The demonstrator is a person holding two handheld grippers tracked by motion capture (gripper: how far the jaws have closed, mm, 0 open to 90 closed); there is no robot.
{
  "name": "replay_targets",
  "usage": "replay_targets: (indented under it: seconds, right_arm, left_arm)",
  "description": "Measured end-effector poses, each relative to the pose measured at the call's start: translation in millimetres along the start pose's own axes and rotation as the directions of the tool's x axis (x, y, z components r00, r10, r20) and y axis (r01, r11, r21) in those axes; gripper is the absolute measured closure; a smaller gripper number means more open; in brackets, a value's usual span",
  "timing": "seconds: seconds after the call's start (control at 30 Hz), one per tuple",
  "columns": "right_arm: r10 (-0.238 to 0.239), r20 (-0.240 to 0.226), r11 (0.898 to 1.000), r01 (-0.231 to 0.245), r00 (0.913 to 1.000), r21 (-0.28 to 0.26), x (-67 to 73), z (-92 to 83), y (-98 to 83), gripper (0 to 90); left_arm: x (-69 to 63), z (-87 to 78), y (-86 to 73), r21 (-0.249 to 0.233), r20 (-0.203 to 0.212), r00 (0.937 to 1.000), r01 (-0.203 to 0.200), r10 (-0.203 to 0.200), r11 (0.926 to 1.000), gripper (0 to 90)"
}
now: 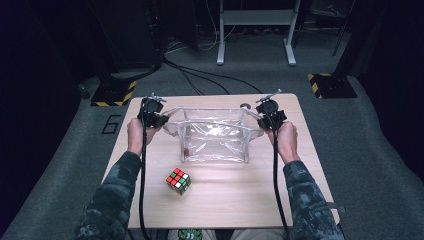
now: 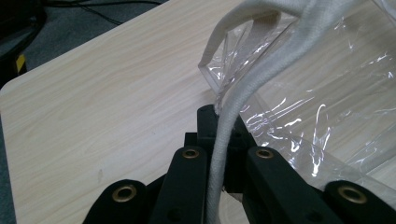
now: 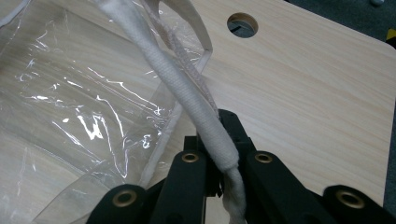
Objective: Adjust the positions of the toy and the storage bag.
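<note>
Both grippers [image 1: 165, 119] [image 1: 261, 121] clamped on bag handles [image 2: 243, 100]

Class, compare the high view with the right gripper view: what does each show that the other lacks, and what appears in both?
High view alone: the multicoloured puzzle cube on the table near the person, both camouflage sleeves, the left tool, and the grey carpet with hazard-striped stands.

Right gripper view alone: close detail of the right tool, its jaws shut on a white woven handle.

Both: the clear plastic bag, the light wooden table, and its round hole.
</note>
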State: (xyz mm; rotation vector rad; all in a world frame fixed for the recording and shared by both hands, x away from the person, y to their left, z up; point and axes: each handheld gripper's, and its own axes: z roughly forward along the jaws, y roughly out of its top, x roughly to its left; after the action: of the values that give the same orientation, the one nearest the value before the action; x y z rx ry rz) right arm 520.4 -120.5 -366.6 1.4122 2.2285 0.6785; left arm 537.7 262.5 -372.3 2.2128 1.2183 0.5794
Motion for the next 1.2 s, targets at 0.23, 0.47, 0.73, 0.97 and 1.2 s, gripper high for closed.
replay_targets:
  seconds: [0.23,0.47,0.73,0.97,1.2]
  right_arm:
    - [0.025,0.005,0.999,-0.025,0.9997,0.040,-9.7,15.9,3.1,87.6]
    - [0.080,-0.009,0.995,-0.079,0.9967,0.067,-14.1,29.1,4.2,86.9]
    - [0.097,-0.043,0.995,-0.095,0.9943,0.036,-12.2,26.5,4.9,79.3]
    - [0.121,-0.061,0.993,-0.121,0.9908,0.003,-9.8,21.5,4.7,36.4]
    - [0.131,-0.079,0.989,-0.136,0.9882,-0.053,-8.4,6.3,0.9,14.3]
  left_arm:
    - [1.8,12.0,2.2,0.028,0.006,0.9998,0.020,-0.020,0.9994,89.1]
    - [2.3,22.1,7.9,0.052,0.009,0.9995,0.029,-0.030,0.9982,88.8]
    - [5.2,21.4,7.2,0.043,0.019,0.9978,0.063,-0.064,0.9971,72.0]
    - [10.6,14.2,5.5,0.009,0.021,0.9918,0.126,-0.126,0.9920,29.9]
    - [13.8,-3.9,3.9,-0.061,0.045,0.9879,0.151,-0.148,0.9866,14.2]
